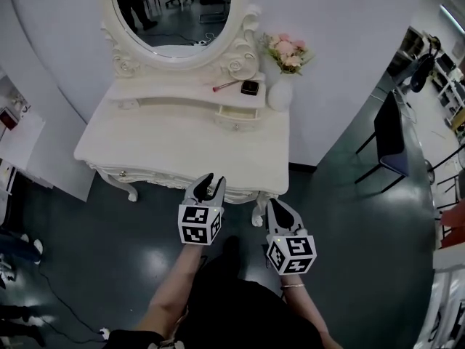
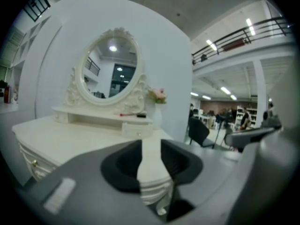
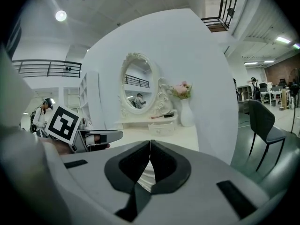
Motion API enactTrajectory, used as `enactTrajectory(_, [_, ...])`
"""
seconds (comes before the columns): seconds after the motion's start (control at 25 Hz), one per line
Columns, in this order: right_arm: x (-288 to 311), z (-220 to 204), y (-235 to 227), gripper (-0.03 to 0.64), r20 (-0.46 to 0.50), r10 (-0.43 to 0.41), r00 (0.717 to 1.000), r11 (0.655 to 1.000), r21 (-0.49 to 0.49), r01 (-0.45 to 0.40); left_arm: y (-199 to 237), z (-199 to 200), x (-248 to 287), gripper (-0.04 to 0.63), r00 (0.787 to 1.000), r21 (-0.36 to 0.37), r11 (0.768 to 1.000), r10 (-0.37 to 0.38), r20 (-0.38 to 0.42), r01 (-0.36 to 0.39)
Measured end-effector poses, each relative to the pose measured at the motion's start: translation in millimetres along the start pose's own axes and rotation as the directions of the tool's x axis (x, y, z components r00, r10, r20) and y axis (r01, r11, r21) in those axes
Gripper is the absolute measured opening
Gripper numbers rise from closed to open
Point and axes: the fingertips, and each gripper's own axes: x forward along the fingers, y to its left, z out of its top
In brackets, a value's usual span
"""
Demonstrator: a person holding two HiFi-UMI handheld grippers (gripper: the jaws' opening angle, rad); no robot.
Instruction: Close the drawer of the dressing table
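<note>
Drawer (image 1: 237, 115) juts open on the dressing table (image 1: 152, 147). My left gripper (image 1: 212, 184) gapes empty and my right gripper (image 1: 278, 208) is pinched closed on nothing. I'd push the drawer front squarely inward.

Occlusions and crops around the dressing table (image 1: 174, 147)

Head view: the mirror (image 1: 174, 6) above the table is cut by the top edge, upper arc gone. On the table's raised shelf, a thin reddish stick (image 1: 226, 86) and a dark square item (image 1: 250, 87) are too small to identify. Same for the handle on the small drawer (image 1: 237, 116) under that shelf. The table's front face sits under the top's overhang, mostly unseen. The left gripper (image 1: 214, 180) tips cover a bit of the table's front edge. In both gripper views the gripper bodies block the table's lower front.
</note>
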Motion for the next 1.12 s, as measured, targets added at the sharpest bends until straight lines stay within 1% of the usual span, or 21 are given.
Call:
enactTrajectory(0.36, [64, 30, -31, 0.005, 0.01, -0.064, 0.998, 0.998, 0.021, 0.064, 24, 23, 75, 0.14, 0.998, 0.031, 0.998, -0.051, -0.027, 0.052])
enactTrajectory(0.52, [89, 37, -42, 0.005, 0.009, -0.087, 0.996, 0.996, 0.028, 0.087, 35, 28, 102, 0.15, 0.997, 0.027, 0.997, -0.065, -0.03, 0.066])
enactTrajectory(0.76, [108, 41, -48, 0.005, -0.004, -0.11, 0.994, 0.993, 0.031, 0.11, 44, 27, 125, 0.155, 0.995, 0.031, 0.996, -0.081, -0.053, 0.082])
enactTrajectory(1.12, [126, 44, -55, 0.005, -0.016, -0.105, 0.994, 0.994, 0.023, 0.105, 46, 22, 147, 0.155, 0.994, 0.044, 0.996, -0.076, -0.083, 0.08])
